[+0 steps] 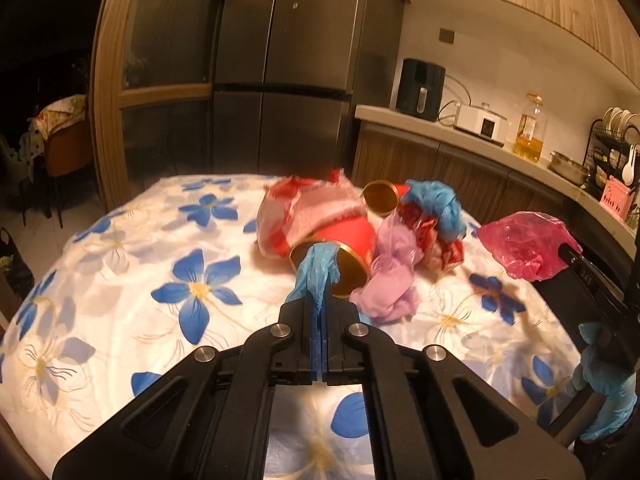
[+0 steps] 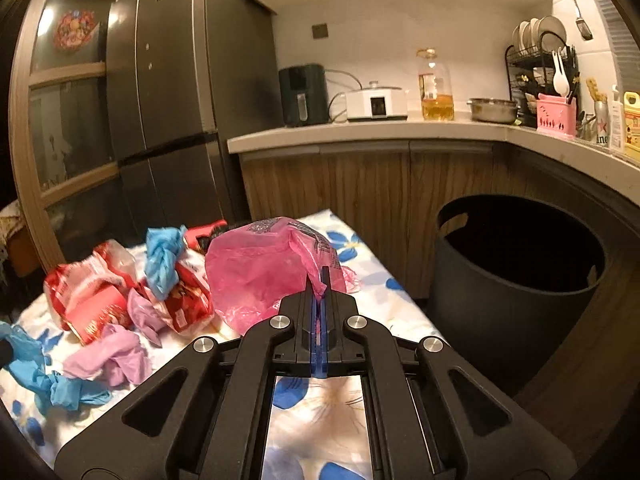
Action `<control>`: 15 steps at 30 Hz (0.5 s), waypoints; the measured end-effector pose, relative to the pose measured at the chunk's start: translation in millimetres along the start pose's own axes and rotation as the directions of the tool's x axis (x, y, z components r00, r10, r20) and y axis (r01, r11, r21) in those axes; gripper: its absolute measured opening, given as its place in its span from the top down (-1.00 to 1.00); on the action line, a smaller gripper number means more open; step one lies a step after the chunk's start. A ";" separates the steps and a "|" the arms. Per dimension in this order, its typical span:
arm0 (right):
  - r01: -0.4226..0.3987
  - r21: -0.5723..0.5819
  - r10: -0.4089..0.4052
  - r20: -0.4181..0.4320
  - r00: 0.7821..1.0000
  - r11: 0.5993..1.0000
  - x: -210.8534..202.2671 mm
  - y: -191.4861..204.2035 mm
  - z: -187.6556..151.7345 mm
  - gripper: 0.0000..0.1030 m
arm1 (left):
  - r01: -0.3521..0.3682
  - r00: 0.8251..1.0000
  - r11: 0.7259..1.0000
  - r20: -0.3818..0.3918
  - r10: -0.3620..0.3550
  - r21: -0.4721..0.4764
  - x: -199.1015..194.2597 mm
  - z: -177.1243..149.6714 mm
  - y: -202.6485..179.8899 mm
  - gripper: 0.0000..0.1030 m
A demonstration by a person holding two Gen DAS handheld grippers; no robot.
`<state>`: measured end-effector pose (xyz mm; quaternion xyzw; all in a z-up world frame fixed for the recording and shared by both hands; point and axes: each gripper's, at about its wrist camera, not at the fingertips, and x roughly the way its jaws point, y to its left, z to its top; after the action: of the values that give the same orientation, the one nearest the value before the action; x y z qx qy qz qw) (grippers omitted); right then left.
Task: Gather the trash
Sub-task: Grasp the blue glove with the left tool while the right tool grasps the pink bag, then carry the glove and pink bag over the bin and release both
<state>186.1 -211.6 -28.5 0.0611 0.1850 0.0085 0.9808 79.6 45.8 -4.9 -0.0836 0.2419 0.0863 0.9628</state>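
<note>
My left gripper [image 1: 319, 304] is shut on a crumpled blue glove [image 1: 318, 270] just above the flowered tablecloth [image 1: 120, 248], in front of a red can with a gold rim [image 1: 340, 252]. My right gripper [image 2: 319, 296] is shut on a pink plastic bag [image 2: 264, 272] and holds it above the table's right side; the bag also shows in the left wrist view [image 1: 524, 246]. A pile of trash lies on the table: red wrappers [image 2: 92, 292], a purple glove [image 2: 112, 356], a blue bag [image 2: 162, 260]. A dark bin [image 2: 516, 280] stands on the floor to the right.
A kitchen counter [image 2: 360, 132] with an air fryer, cooker, oil bottle and dish rack runs behind the table. A tall dark fridge [image 2: 168, 92] stands at the back left. A gold lid [image 1: 382, 196] lies by the pile.
</note>
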 end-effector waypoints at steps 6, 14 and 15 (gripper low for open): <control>-0.013 0.003 0.012 0.031 0.999 1.000 -25.2 -7.9 7.1 0.98 | 0.025 0.999 0.999 0.039 -0.027 0.032 -12.6 12.2 -19.4 0.99; -0.005 0.006 0.004 0.063 0.998 1.000 -48.6 -24.7 13.8 0.98 | 0.094 0.991 0.993 0.085 -0.100 0.074 -25.2 30.6 -50.9 0.99; -0.002 0.008 0.002 0.067 0.998 1.000 -51.4 -28.1 14.7 0.98 | 0.103 0.990 0.992 0.090 -0.110 0.078 -26.3 32.9 -54.8 0.99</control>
<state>143.4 -243.2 0.2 0.0654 0.1521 0.0066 0.9862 82.9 -4.0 42.9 -0.0567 0.1946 0.0297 0.9788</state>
